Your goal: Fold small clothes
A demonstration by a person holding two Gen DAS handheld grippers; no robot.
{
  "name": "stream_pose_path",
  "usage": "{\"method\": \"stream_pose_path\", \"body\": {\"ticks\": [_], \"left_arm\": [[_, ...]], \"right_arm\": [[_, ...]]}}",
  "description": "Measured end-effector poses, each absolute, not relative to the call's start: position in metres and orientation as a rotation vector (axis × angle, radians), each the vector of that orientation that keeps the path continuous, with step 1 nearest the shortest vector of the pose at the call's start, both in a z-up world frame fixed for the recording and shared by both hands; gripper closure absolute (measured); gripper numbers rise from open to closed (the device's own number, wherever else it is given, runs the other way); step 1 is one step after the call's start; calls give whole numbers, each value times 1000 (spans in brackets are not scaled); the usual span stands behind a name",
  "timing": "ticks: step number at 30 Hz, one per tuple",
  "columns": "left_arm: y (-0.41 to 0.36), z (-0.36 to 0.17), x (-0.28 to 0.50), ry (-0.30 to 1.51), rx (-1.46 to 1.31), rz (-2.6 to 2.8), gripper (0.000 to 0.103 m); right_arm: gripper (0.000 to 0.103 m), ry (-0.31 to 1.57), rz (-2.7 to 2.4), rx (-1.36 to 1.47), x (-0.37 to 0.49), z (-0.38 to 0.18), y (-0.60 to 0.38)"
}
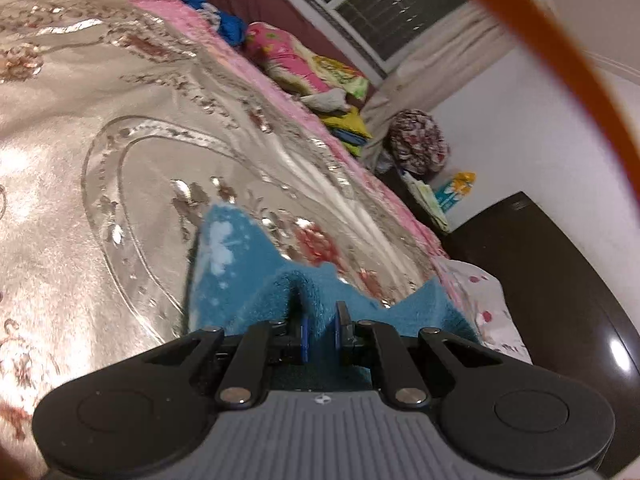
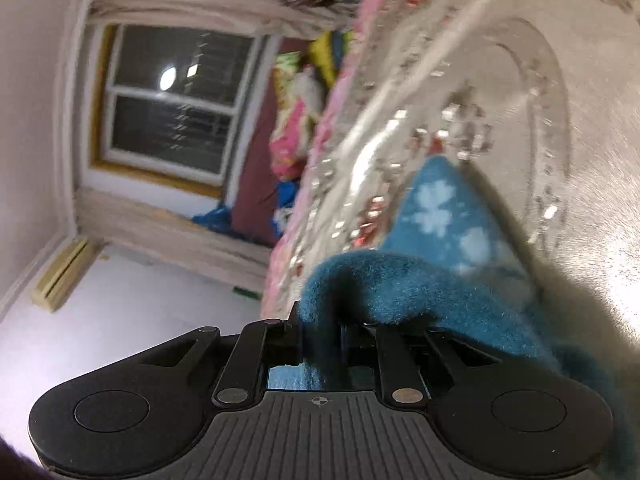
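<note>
A small teal fleece garment (image 1: 256, 276) with white flower prints hangs over the shiny beige embroidered bedspread (image 1: 80, 128). My left gripper (image 1: 322, 334) is shut on a fold of its fuzzy edge, the cloth pinched between the blue pads. In the right wrist view the same teal garment (image 2: 444, 224) drapes over my right gripper (image 2: 320, 340), which is shut on another part of its edge; the cloth hides the fingertips. The garment is lifted between the two grippers, its far end trailing toward the bedspread (image 2: 592, 120).
Pillows and bright folded cloths (image 1: 312, 68) lie along the bed's far side under a window (image 1: 380, 4). A dark glossy cabinet (image 1: 560, 280) stands beside the bed. An orange strap (image 1: 560, 48) crosses the upper right. The window (image 2: 172, 100) and curtains show in the right wrist view.
</note>
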State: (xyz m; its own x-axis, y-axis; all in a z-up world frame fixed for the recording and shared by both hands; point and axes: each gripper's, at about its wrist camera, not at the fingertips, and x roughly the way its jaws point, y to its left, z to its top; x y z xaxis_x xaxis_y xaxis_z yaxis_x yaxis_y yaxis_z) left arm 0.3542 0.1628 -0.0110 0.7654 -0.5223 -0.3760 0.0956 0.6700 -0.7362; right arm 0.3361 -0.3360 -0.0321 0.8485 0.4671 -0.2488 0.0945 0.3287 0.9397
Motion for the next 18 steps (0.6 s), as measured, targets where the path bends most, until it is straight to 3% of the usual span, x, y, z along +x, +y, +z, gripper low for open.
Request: {"method": "stream_pose_path", "body": {"ticks": [12, 18], "left_arm": [[164, -21, 375, 673, -816, -310, 85], [171, -18, 380, 701, -895, -305, 78]], "right_arm": [[73, 588, 225, 1264, 359, -44, -333], [65, 578, 246, 1303, 362, -45, -338]]}}
